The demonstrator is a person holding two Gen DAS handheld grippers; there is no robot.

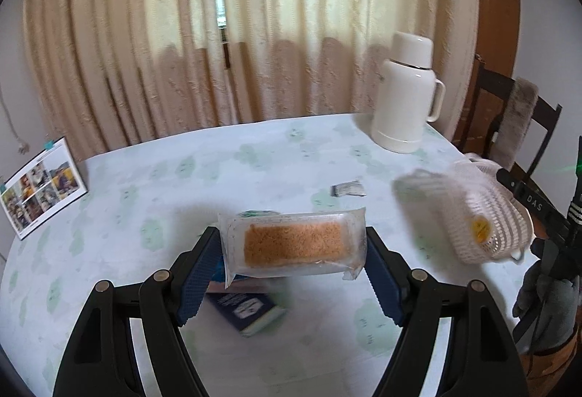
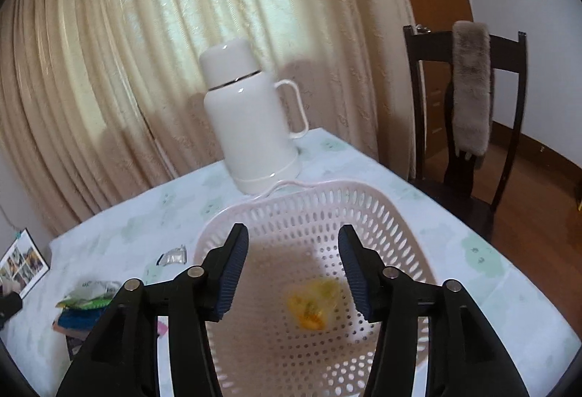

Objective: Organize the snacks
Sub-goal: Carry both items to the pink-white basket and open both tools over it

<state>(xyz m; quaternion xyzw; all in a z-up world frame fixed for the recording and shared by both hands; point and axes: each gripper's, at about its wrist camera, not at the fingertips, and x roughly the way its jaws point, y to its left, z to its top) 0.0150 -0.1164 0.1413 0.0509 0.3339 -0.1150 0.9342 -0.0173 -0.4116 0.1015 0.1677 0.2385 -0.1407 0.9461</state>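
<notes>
Left tool (image 1: 293, 253) is clamped on a clear-wrapped cake slice (image 1: 294, 243), pinched by both ends and held above the counter (image 1: 218, 171). A dark blue packet (image 1: 243, 309) lies on the counter under it. Right tool (image 2: 293, 273) is spread, nothing between the pads, hung over the white basket (image 2: 363, 211). A yellow wrapped snack (image 2: 313, 304) is seen on the basket floor, blurred. The basket sits at the counter's right, near a white flask (image 2: 251, 120) at the far edge. More packets (image 2: 87, 299) are piled at near left. A small silver wrapper (image 1: 347, 188) lies mid-counter, between the cake slice and the flask.
</notes>
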